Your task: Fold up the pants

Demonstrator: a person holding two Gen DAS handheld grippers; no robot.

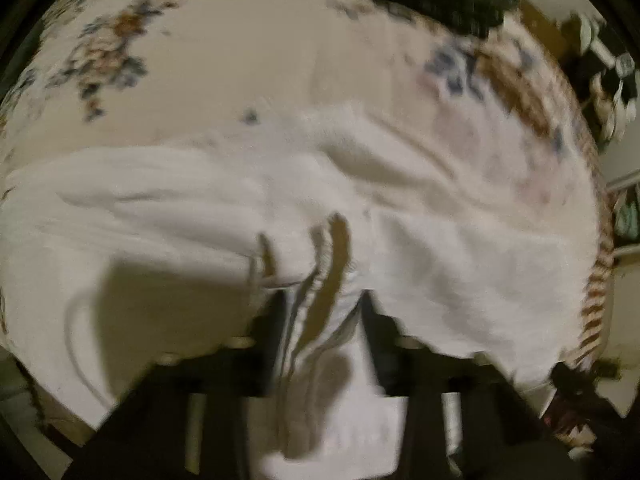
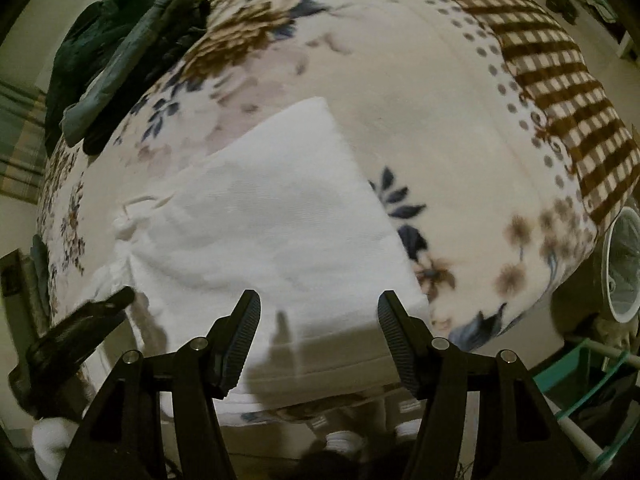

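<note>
Only white pants (image 2: 256, 216) (on blanket (image 2: 420, 120))

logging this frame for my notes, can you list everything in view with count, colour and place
pants: one, white, lying on the blanket, near edge gathered in the left gripper
blanket: one, cream with blue and brown flowers and a brown checked border, spread under the pants
dark clothes: one pile, dark green, at the blanket's far edge
fan: one, white, on the floor right of the blanket, partly cut off
left gripper: one, black, shut on a bunch of the pants
right gripper: one, black, open above the pants' near edge, nothing between the fingers
</note>
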